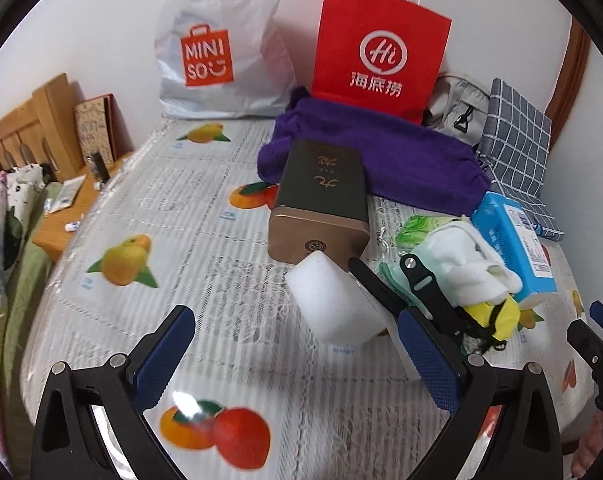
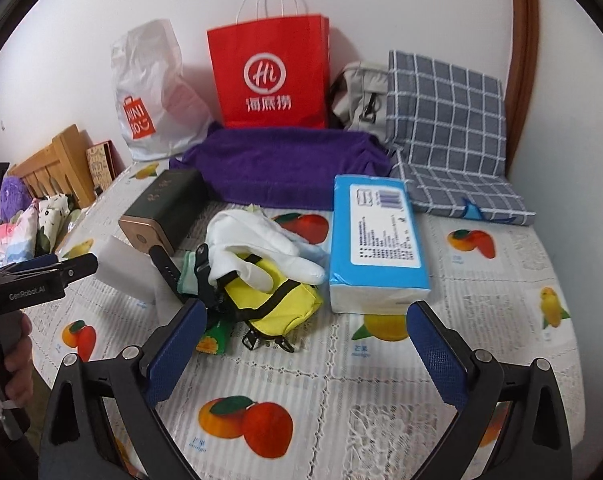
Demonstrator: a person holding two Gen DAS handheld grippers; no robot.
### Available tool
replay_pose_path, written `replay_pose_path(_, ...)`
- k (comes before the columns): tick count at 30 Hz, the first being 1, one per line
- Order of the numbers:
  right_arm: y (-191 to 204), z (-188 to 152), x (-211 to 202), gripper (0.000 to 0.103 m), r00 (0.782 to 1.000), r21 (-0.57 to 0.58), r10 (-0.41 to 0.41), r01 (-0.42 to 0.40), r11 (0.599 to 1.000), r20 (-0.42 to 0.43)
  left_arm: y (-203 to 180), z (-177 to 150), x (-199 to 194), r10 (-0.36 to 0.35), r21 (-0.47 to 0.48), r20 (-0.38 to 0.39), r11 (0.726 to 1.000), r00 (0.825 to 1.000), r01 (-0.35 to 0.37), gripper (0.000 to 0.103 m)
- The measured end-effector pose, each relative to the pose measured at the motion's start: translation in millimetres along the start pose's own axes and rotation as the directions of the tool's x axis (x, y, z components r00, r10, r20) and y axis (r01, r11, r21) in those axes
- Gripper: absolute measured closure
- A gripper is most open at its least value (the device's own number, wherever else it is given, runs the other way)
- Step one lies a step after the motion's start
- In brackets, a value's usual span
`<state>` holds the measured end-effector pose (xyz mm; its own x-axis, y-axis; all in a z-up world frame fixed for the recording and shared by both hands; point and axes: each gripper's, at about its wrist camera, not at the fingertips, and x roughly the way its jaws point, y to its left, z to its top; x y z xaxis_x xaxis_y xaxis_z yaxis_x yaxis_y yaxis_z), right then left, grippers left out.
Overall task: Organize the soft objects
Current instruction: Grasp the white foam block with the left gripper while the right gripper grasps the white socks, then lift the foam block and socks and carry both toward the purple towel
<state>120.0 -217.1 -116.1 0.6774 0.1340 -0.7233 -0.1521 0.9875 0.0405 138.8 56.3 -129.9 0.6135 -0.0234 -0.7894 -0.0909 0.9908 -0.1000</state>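
My left gripper (image 1: pixel 301 356) is open just above the fruit-print tablecloth (image 1: pixel 205 216). A white foam block (image 1: pixel 337 300) lies right ahead of its fingertips, untouched. My right gripper (image 2: pixel 307 352) is open too, with a yellow pouch (image 2: pixel 277 300) lying just beyond its left finger. A white glove (image 2: pixel 261 248) is draped over the pouch, and a black strap (image 2: pixel 169 272) lies beside it. To the right rests a blue tissue pack (image 2: pixel 377 248). A purple towel (image 2: pixel 285 164) lies folded behind the pile.
A brown and green box (image 1: pixel 321 200) lies behind the foam block. A red paper bag (image 2: pixel 269 72), a white plastic bag (image 2: pixel 153 92), a grey bag (image 2: pixel 361 88) and a checked cloth (image 2: pixel 445 120) line the back wall. A wooden headboard (image 1: pixel 25 132) stands at the left.
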Motion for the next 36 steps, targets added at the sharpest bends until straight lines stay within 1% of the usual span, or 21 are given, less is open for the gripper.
replay_pose_path(4, -1, 6, 20, 0.003, 1.000, 0.008, 0.024, -0.023, 1.000, -0.020, 2, 5, 22, -0.026, -0.014, -0.015, 1.000, 1.000, 0.026, 0.001)
replay_pose_path(6, 2, 11, 28, 0.003, 0.999, 0.006, 0.036, -0.036, 0.999, -0.020, 3, 7, 31, -0.038, -0.026, -0.028, 0.999, 0.999, 0.037, 0.005)
replay_pose_path(7, 4, 14, 34, 0.003, 0.999, 0.002, 0.046, -0.046, 0.999, -0.019, 3, 7, 37, -0.050, -0.033, -0.037, 0.998, 0.998, 0.049, 0.012)
replay_pose_path(8, 6, 16, 37, 0.003, 0.998, -0.002, 0.052, -0.052, 0.999, -0.020, 4, 8, 40, -0.058, -0.039, -0.043, 0.998, 0.997, 0.056, 0.023)
replay_pose_path(9, 9, 20, 43, 0.003, 0.998, -0.009, 0.061, -0.061, 0.998, -0.023, 5, 8, 43, -0.067, -0.043, -0.046, 0.997, 0.997, 0.065, 0.030)
replay_pose_path(10, 12, 22, 46, 0.003, 0.997, -0.013, 0.067, -0.067, 0.998, -0.028, 6, 7, 46, -0.085, -0.049, -0.049, 0.995, 0.995, 0.082, 0.042)
replay_pose_path(12, 18, 28, 57, 0.004, 0.996, -0.022, 0.080, -0.080, 0.997, -0.034, 10, 6, 47, -0.137, -0.072, -0.040, 0.988, 0.990, 0.134, 0.051)
replay_pose_path(13, 21, 31, 61, 0.004, 0.996, -0.026, 0.082, -0.083, 0.996, -0.035, 11, 6, 46, -0.149, -0.076, -0.036, 0.986, 0.988, 0.146, 0.059)
replay_pose_path(16, 34, 37, 74, 0.010, 0.994, -0.049, 0.099, -0.102, 0.994, -0.046, 13, 6, 42, -0.145, -0.061, -0.030, 0.988, 0.989, 0.143, 0.059)
replay_pose_path(18, 44, 39, 82, 0.011, 0.993, -0.067, 0.108, -0.111, 0.992, -0.055, 14, 5, 41, -0.137, -0.046, -0.028, 0.990, 0.990, 0.136, 0.059)
replay_pose_path(20, 52, 39, 90, 0.017, 0.992, -0.092, 0.102, -0.108, 0.990, -0.074, 17, 5, 41, -0.145, -0.047, -0.031, 0.989, 0.989, 0.143, 0.059)
replay_pose_path(21, 56, 38, 96, 0.024, 0.992, -0.107, 0.091, -0.101, 0.989, -0.090, 19, 5, 41, -0.149, -0.050, -0.034, 0.988, 0.988, 0.147, 0.059)
replay_pose_path(22, 59, 37, 103, 0.035, 0.991, -0.121, 0.073, -0.087, 0.989, -0.112, 20, 5, 41, -0.152, -0.052, -0.036, 0.987, 0.988, 0.150, 0.059)
replay_pose_path(24, 59, 35, 110, 0.050, 0.990, -0.122, 0.048, -0.065, 0.990, -0.133, 23, 4, 41, -0.158, -0.058, -0.037, 0.986, 0.987, 0.156, 0.059)
replay_pose_path(25, 58, 34, 110, 0.058, 0.990, -0.114, 0.057, -0.073, 0.991, -0.133, 24, 4, 42, -0.160, -0.059, -0.037, 0.986, 0.986, 0.158, 0.059)
replay_pose_path(26, 56, 34, 108, 0.065, 0.988, -0.103, 0.083, -0.097, 0.990, -0.131, 25, 3, 41, -0.162, -0.061, -0.035, 0.985, 0.986, 0.159, 0.059)
replay_pose_path(27, 54, 35, 107, 0.083, 0.986, -0.095, 0.102, -0.115, 0.989, -0.133, 26, 3, 41, -0.161, -0.061, -0.033, 0.985, 0.986, 0.159, 0.059)
replay_pose_path(28, 51, 37, 103, 0.090, 0.984, -0.080, 0.120, -0.131, 0.988, -0.130, 26, 2, 41, -0.160, -0.061, -0.033, 0.986, 0.987, 0.157, 0.059)
replay_pose_path(30, 47, 41, 96, 0.093, 0.988, -0.066, 0.121, -0.128, 0.990, -0.100, 28, 2, 39, -0.160, -0.066, -0.029, 0.985, 0.987, 0.158, 0.059)
replay_pose_path(33, 40, 47, 79, 0.093, 0.992, -0.046, 0.117, -0.119, 0.992, -0.052, 30, 0, 34, -0.160, -0.068, -0.021, 0.985, 0.987, 0.159, 0.059)
replay_pose_path(36, 31, 52, 57, 0.093, 0.988, -0.007, 0.156, -0.156, 0.988, 0.002, 31, -1, 28, -0.151, -0.069, -0.013, 0.986, 0.988, 0.150, 0.059)
